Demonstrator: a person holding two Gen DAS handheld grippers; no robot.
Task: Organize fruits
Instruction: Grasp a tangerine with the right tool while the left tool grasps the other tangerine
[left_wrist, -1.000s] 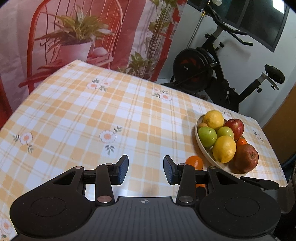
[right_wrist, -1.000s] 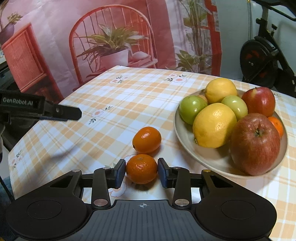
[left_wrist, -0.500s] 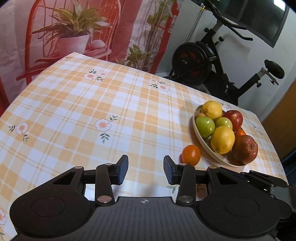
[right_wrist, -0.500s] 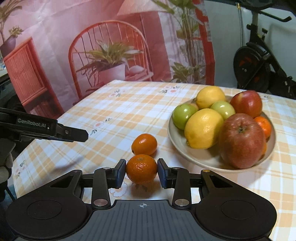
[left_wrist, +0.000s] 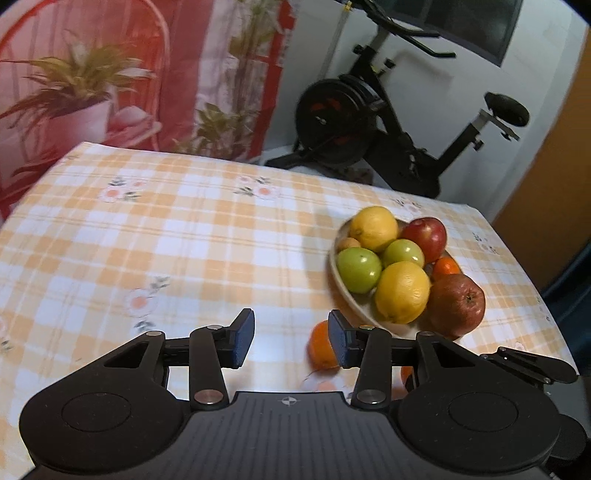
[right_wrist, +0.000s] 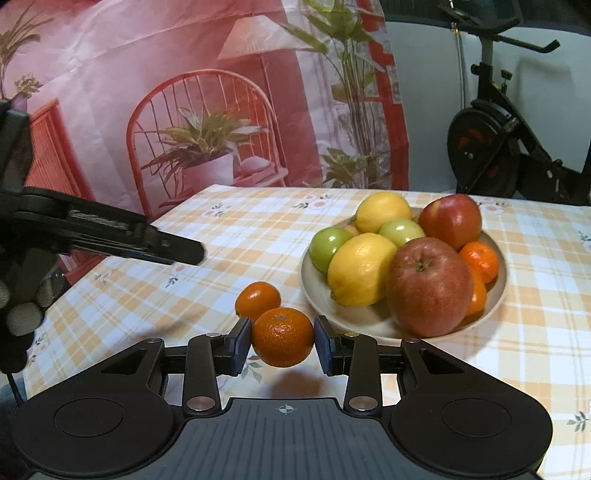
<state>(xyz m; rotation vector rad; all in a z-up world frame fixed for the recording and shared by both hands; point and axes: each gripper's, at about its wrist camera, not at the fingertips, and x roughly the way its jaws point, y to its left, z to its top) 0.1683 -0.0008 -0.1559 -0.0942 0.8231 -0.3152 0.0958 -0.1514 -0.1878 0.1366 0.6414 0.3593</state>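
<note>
My right gripper (right_wrist: 282, 341) is shut on a tangerine (right_wrist: 282, 338), held just above the checked tablecloth with its shadow below. A second tangerine (right_wrist: 258, 300) lies on the cloth right behind it, left of the beige bowl (right_wrist: 308, 280). The bowl holds lemons, green apples, red apples and tangerines. In the left wrist view my left gripper (left_wrist: 291, 341) has its jaws opening with nothing between them. The loose tangerine (left_wrist: 320, 347) sits partly hidden behind its right finger, beside the bowl (left_wrist: 334, 266).
The left gripper's fingers (right_wrist: 177, 251) reach in from the left over the cloth, with a gloved hand (right_wrist: 22, 314) at the frame edge. An exercise bike (left_wrist: 388, 122) stands beyond the table's far edge. A printed backdrop (right_wrist: 184, 110) hangs behind.
My right gripper has raised the tangerine off the cloth. The left gripper has moved toward the bowl and its jaws have widened, so the loose tangerine now sits behind its right finger.
</note>
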